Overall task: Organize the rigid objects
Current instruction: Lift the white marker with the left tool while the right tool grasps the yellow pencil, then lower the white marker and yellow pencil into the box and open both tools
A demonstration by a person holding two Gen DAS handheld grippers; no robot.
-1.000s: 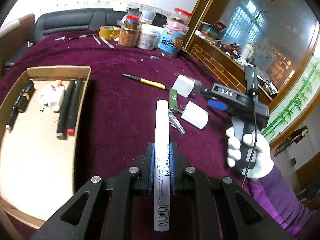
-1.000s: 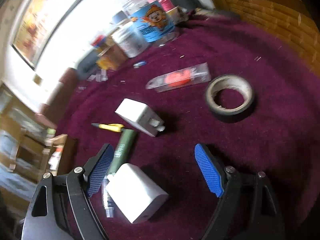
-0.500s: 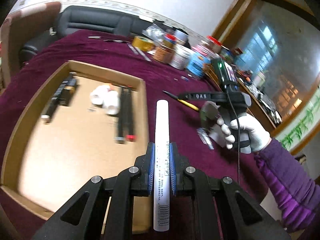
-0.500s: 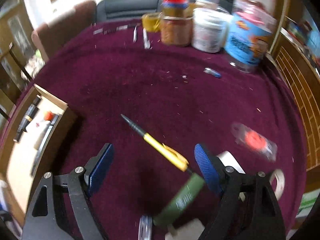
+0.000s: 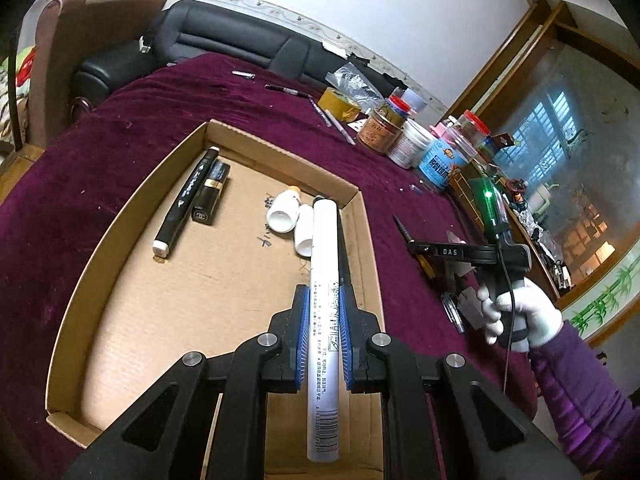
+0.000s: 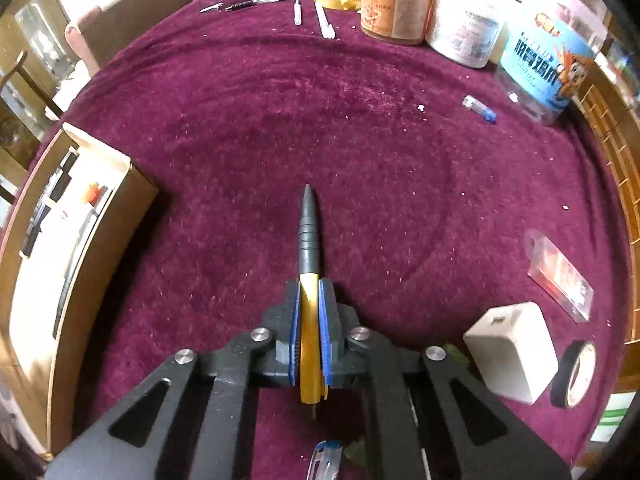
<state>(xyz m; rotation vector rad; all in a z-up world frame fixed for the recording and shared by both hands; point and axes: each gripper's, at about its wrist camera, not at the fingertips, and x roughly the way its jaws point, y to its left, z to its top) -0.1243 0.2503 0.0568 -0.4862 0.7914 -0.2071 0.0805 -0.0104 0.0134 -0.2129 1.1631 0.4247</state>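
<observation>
Here, below your left claw (image 5: 323,332), the cardboard box (image 5: 120,240) lies open; the claw is clamped on a white tube (image 5: 325,320) pointing forward over it. Your right claw (image 6: 310,334) is clamped on a yellow pen (image 6: 309,320), its rear end hidden.

White marker (image 5: 325,312) above cardboard tray (image 5: 120,216); yellow-grey pen (image 6: 309,280) over burgundy cloth (image 6: 320,120).

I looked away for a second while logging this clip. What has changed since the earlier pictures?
The right gripper swung from the white charger to the yellow pen and closed on it. The left gripper carried its white tube over the cardboard box. The left grip and the box's contents are unchanged.
</observation>
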